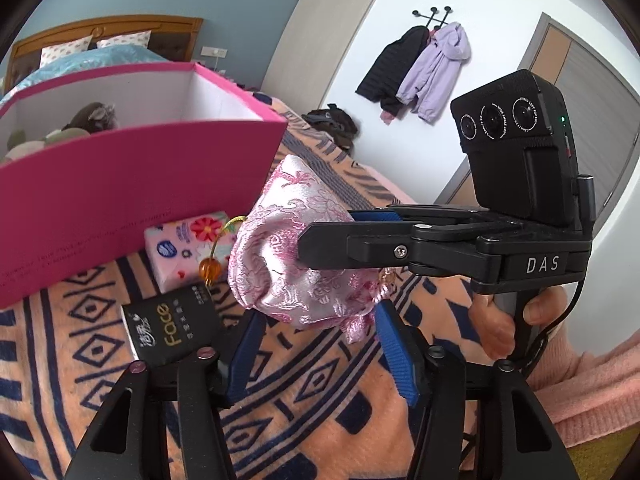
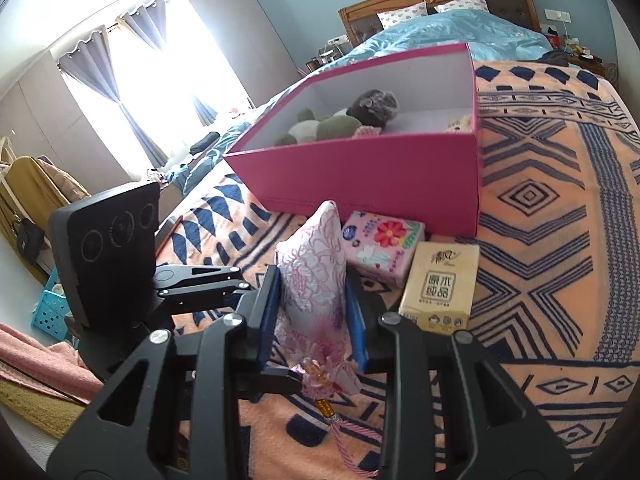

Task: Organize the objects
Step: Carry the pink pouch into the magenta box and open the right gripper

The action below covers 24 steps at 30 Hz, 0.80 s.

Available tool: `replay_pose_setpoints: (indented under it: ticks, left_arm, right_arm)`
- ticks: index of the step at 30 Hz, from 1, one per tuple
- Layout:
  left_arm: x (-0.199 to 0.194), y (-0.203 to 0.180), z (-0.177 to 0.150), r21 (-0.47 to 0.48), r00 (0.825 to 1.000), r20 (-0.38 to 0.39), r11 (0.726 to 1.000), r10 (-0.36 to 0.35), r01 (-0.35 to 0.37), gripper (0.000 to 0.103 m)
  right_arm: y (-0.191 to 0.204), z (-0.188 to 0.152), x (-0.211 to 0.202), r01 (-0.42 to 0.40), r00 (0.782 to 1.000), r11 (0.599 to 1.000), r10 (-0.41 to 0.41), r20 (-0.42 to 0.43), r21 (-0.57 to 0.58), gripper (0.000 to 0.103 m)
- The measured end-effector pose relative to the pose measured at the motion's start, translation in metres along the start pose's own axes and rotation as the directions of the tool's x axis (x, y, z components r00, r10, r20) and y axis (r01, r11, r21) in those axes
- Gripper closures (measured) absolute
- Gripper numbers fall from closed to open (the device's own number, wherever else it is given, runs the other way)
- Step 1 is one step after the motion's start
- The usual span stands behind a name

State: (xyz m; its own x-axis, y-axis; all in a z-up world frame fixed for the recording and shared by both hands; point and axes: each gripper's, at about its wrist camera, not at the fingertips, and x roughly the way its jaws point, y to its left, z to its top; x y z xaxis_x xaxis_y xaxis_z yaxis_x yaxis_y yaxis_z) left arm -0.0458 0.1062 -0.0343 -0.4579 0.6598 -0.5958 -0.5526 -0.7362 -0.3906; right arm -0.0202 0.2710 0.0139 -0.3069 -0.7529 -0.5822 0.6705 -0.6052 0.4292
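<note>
My right gripper is shut on a pink silk drawstring pouch and holds it above the patterned blanket, in front of the pink box. In the left wrist view the pouch hangs from the right gripper's fingers, just over my left gripper, which is open and empty beneath it. The box holds several plush toys. A floral tissue pack, a yellow tissue pack and a black "Face" tissue pack lie on the blanket by the box.
The orange and navy blanket covers the bed. A blue quilt and pillows lie beyond the box. Jackets hang on the wall. A blue basket and a yellow bag stand left of the bed.
</note>
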Motion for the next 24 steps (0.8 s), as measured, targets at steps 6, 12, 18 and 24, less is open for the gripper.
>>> replay_pose_setpoints:
  ticks: [6, 12, 18, 24]
  left_arm:
    - [-0.011, 0.003, 0.009, -0.010, 0.999, 0.035, 1.000, -0.008, 0.009, 0.053]
    - [-0.028, 0.004, 0.028, 0.008, 0.997, 0.078, 1.000, 0.004, -0.004, 0.053]
    - [-0.039, 0.006, 0.050, 0.025, 0.992, 0.123, 0.999, 0.034, -0.038, 0.053]
    - [-0.044, 0.010, 0.070, 0.038, 0.986, 0.154, 0.997, 0.067, -0.074, 0.053]
  right_arm:
    - [0.003, 0.011, -0.005, -0.019, 1.000, 1.000, 0.019, 0.021, 0.004, 0.070]
    - [0.011, 0.034, -0.010, -0.034, 0.998, 0.999, 0.036, 0.052, -0.025, 0.070]
    - [0.019, 0.059, -0.014, -0.049, 0.995, 0.997, 0.054, 0.088, -0.060, 0.070]
    - [0.021, 0.082, -0.013, -0.065, 0.991, 0.995, 0.074, 0.112, -0.079, 0.070]
